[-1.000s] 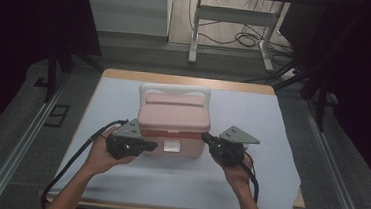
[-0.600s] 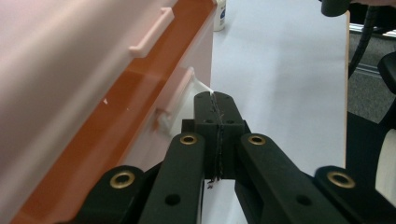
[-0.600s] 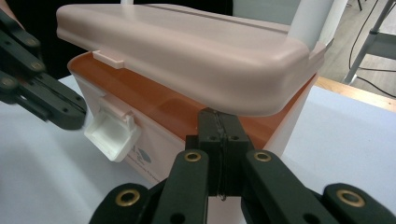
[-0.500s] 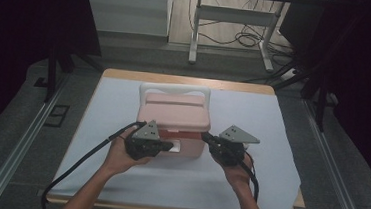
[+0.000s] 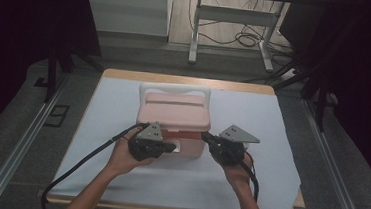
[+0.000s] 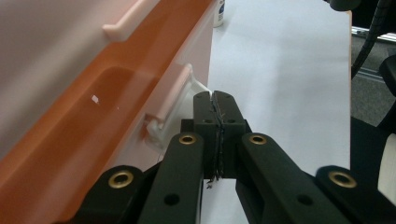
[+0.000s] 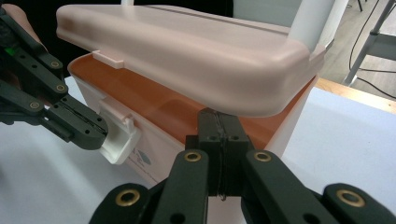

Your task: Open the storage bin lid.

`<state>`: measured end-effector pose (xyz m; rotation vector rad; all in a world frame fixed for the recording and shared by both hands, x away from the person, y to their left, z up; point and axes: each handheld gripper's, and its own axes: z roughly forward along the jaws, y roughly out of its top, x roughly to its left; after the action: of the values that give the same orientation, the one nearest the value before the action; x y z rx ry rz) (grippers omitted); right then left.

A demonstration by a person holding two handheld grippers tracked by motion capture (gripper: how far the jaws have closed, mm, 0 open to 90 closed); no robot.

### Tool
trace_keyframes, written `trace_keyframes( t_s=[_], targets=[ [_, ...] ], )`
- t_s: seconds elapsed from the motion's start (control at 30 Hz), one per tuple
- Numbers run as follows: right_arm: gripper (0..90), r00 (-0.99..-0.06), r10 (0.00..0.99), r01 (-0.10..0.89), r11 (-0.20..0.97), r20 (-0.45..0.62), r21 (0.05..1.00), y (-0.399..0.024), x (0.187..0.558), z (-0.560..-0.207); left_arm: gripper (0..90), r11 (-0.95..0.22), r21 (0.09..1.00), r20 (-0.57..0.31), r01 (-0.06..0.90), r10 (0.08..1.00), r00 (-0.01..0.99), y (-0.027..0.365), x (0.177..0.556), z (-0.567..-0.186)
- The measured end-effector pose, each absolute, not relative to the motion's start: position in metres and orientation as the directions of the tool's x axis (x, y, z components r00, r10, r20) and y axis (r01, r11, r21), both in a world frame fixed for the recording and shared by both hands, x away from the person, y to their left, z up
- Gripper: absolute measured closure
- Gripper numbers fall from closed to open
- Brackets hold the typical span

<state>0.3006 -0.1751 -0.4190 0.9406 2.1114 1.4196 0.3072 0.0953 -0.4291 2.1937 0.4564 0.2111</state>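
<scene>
Pink storage box (image 5: pixel 173 121) sits mid-table, toward the far edge, lid slightly raised. Left gripper (image 5: pixel 169 147), jaws closed and empty, presses at the white front latch (image 7: pixel 119 135). Right gripper (image 5: pixel 210 139), also closed and empty, is wedged under the lid's front edge. Likely unlatching; next: lever the lid up.
</scene>
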Motion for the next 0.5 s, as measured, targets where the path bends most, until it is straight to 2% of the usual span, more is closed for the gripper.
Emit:
trace_keyframes(
  t_s=[0.5],
  targets=[
    [89.6, -0.685, 0.728, 0.288, 0.252, 0.015, 0.924, -0.174, 0.307, -0.405, 89.4, -0.561, 0.79, -0.007, 0.246, 0.394, 0.919, 0.095, 0.307, -0.43]
  ],
)
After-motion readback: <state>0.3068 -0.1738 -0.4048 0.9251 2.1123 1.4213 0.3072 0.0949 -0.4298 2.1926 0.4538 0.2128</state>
